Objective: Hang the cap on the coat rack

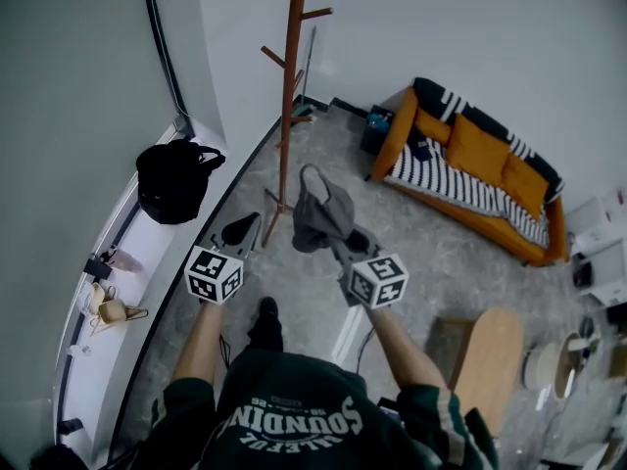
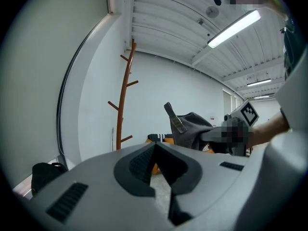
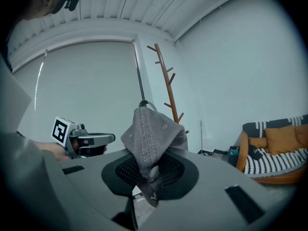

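**Short of the coat rack [image 1: 287, 96], the cap [image 1: 318, 213] rides in the right gripper [image 1: 343, 246]**

To the right of the coat rack in the head view, well apart from it, an orange sofa [image 1: 470, 164] with a striped black-and-white cover stands along the wall. The brown wooden rack stands upright on the grey floor by the wall corner, and the pegs in view are bare. To the left of the rack, a black bag [image 1: 174, 179] sits on a white ledge [image 1: 118, 292]. The grey cap hangs in the air near the foot of the rack, on the person's side of it and clear of every peg. The right gripper's jaws are clamped on the cap's crown fabric, and the cap's strap loop sticks up above them. The left gripper [image 1: 242, 229] is held just left of the rack's foot, beside the cap without touching it. Its jaws stand slightly apart with nothing between them, and floor shows through the gap
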Available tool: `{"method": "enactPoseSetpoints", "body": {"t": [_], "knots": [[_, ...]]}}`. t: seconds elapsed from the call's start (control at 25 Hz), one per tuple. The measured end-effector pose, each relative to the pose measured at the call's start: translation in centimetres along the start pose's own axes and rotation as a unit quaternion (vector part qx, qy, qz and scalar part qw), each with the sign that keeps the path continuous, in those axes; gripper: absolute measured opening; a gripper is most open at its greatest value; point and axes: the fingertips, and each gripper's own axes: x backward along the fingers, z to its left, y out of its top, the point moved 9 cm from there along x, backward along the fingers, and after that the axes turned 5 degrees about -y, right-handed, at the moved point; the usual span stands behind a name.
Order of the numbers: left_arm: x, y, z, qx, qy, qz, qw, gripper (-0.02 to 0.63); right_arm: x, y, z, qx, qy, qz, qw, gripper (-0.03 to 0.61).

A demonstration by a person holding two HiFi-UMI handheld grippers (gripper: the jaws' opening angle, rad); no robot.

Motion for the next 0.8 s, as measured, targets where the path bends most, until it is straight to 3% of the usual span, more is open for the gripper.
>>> {"method": "enactPoseSetpoints", "body": {"t": [0.48, 0.8], "knots": [[-7.7, 6.0, 11.6, -0.022, -0.035, -0.016, 0.999, 0.0, -10.9, 8.0, -3.2, 0.021, -0.019, -0.02, 0.999, 0.054], [-11.6, 8.1, 14.7, -0.021, -0.055, -0.018, 0.9981, 0.0, -14.1, 10.5, -4.8, 0.013, -0.02, -0.021, 0.999, 0.054]]}}
